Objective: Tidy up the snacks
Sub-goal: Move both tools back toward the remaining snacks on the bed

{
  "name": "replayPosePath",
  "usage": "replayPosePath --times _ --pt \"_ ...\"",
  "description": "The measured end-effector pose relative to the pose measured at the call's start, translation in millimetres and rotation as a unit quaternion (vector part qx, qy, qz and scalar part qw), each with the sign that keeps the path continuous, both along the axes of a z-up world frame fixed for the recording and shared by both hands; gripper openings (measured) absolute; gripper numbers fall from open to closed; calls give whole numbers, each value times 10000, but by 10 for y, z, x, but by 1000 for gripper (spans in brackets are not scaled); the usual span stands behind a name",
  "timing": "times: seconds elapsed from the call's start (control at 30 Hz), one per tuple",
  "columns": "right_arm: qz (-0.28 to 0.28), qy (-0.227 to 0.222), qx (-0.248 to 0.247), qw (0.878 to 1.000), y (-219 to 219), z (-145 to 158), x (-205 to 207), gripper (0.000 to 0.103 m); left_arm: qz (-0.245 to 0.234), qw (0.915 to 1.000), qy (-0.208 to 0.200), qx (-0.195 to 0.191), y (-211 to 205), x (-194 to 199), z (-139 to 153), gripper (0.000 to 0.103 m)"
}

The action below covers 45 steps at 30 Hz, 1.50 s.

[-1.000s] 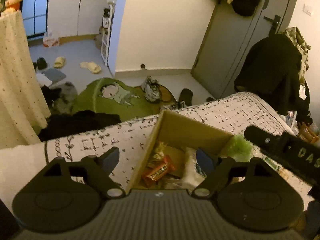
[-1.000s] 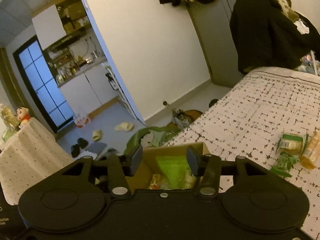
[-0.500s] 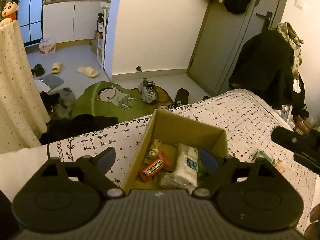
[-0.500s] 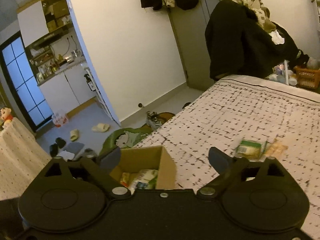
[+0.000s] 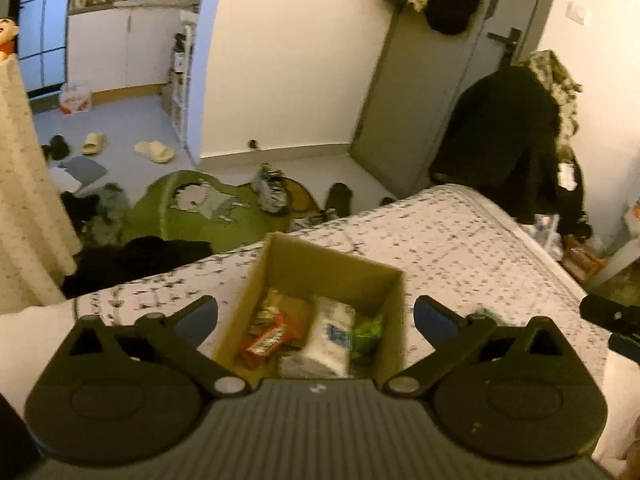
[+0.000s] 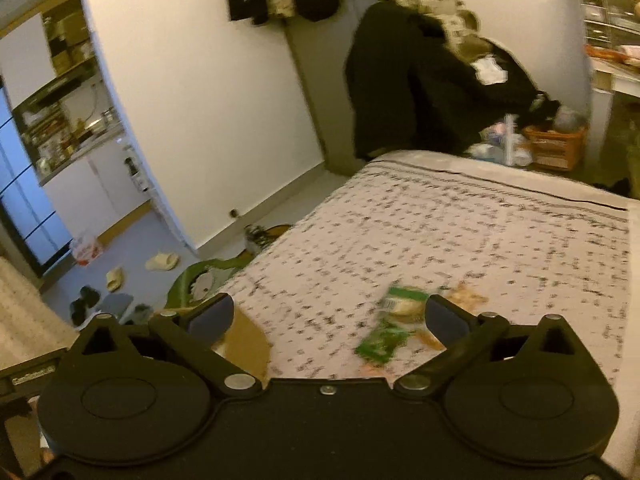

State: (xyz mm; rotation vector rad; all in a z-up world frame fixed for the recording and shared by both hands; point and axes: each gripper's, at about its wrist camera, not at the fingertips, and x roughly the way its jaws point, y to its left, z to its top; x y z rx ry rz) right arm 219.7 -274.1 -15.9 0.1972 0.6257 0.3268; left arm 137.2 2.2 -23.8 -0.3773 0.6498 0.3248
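A cardboard box [image 5: 340, 258] stands on the patterned bed [image 5: 460, 240]. It holds an orange bar [image 5: 266, 340], a white packet [image 5: 330, 332] and a green packet [image 5: 366, 334]. My left gripper [image 5: 316, 316] is open and empty, just above the box's near edge. My right gripper [image 6: 326, 314] is open and empty over the bed, to the right of the box [image 6: 248, 340]. Loose snacks lie ahead of it: a green and white packet [image 6: 404, 304], a dark green packet [image 6: 380, 344] and an orange packet [image 6: 468, 298]. The right gripper's edge shows in the left wrist view [image 5: 612, 320].
The bed's far edge drops to a floor with a green rug [image 5: 192, 208], shoes and slippers [image 5: 154, 151]. A dark coat pile [image 6: 424, 80] and an orange basket [image 6: 554, 146] stand past the bed's far end. A cream curtain [image 5: 24, 200] hangs at left.
My right gripper let go of the green packet into the box, opened, and swung right toward the loose snacks. My left gripper opened wider and drew back slightly.
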Motion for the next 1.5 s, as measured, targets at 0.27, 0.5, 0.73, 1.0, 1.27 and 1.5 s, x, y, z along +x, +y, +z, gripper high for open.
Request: replayPosePath --times 0.27,0.5,0.73,1.0,1.27,1.5 --pt "-299 -211 -6 9993 -481 34 31 103 -510 9984 158 -187 -423 183 -37 103" --pt "-605 57 199 9980 -722 -100 171 101 -622 9980 40 107 -732 299 -116 103" --pt "-863 470 531 9937 -834 -296 307 87 -685 9976 30 17 -923 449 -208 100" --pt "-1049 656 775 9893 -920 -440 439 86 -771 9967 198 -173 -1142 606 -393 94" --pt "-931 872 365 9912 -730 -607 678 86 -793 9943 522 -475 -1308 806 -696 75" --pt "-1003 953 236 9901 -719 -725 847 86 -848 9904 807 -732 -1408 1027 -969 59"
